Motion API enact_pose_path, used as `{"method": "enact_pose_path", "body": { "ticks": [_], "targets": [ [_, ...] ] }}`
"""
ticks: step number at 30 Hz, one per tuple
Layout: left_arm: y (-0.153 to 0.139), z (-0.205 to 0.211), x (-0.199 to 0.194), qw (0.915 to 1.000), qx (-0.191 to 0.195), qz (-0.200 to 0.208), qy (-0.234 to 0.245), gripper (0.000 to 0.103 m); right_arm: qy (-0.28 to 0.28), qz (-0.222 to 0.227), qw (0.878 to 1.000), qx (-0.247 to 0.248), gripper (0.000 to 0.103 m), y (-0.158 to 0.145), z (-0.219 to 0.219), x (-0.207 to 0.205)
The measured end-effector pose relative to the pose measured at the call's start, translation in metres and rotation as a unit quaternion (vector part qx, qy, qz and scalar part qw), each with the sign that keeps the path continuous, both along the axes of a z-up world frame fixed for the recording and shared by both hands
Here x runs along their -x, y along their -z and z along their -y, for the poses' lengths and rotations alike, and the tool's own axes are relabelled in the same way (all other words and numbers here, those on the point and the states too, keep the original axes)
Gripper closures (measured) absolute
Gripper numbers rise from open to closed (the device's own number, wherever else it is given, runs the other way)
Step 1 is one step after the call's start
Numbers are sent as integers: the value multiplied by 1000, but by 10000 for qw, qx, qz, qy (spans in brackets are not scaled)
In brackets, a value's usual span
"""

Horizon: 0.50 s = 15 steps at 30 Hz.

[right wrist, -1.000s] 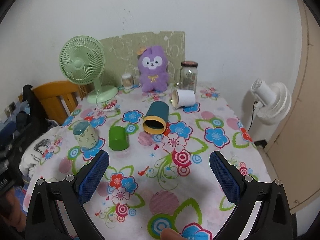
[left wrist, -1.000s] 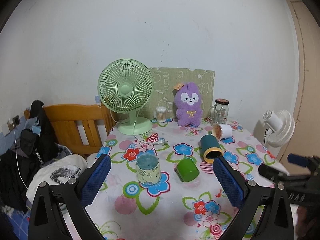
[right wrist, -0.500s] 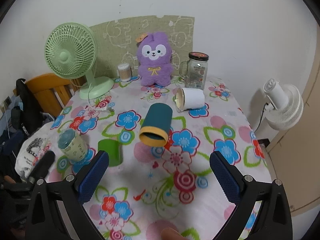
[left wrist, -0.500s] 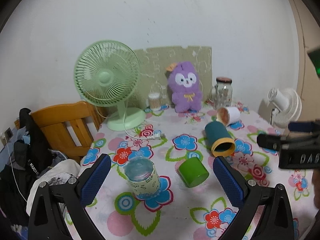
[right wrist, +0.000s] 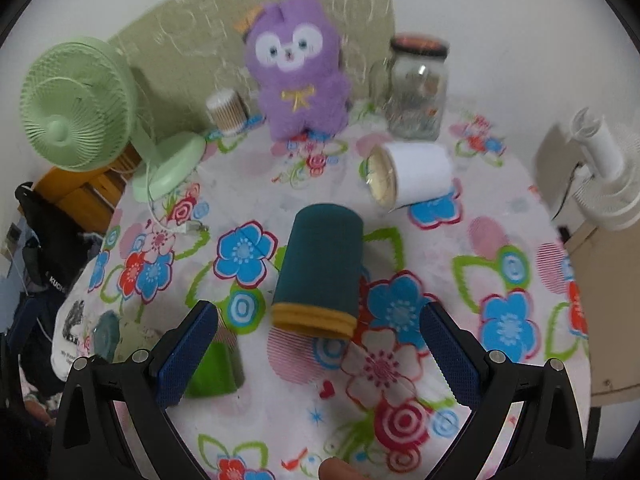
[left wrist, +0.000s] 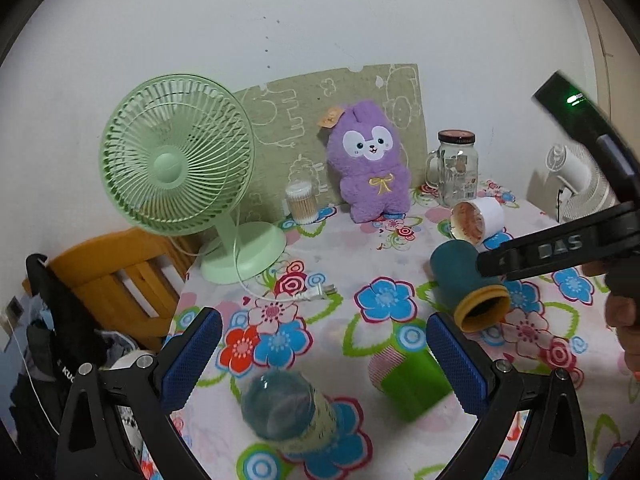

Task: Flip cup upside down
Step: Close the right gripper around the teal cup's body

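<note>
Floral-cloth table (right wrist: pixel 500 240) carries teal cup (right wrist: pixel 320 268) and white cup (right wrist: pixel 416 180) on sides, green cup (left wrist: pixel 412 380), fan (left wrist: pixel 176 160), plush (left wrist: pixel 368 164), jar (left wrist: pixel 456 168); blurred bottle (left wrist: pixel 288 412), probably upright.

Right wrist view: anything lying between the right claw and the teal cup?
Nothing; only bare floral tablecloth separates the open right claw from the teal cup lying on its side.

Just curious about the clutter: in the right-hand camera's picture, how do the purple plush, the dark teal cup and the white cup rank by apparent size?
1. Purple plush.
2. Dark teal cup, though it lies nearer the camera, so unsure.
3. White cup, clearly smallest.
</note>
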<state>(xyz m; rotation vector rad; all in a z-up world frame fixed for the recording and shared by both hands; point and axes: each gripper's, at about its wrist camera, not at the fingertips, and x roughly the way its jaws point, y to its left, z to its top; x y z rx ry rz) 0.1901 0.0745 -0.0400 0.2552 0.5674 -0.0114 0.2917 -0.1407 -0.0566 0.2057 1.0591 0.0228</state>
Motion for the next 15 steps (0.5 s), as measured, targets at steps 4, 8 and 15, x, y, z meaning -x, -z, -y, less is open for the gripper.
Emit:
{"method": "enact_pose_path", "body": {
  "ticks": [4,8,15],
  "targets": [
    [3,-1,-11,10000,-59,-26,-62,0,114,-502,9987,-32,1,23,5,-30],
    [4,-7,-14,9999,44,-56,-122,0,308,-931,9950,-205,1,42,13,-51],
    [-1,-7,-5,9999,55,65,-108,0,378,-1424,9878,-502,3,62,14,-76]
  ]
}}
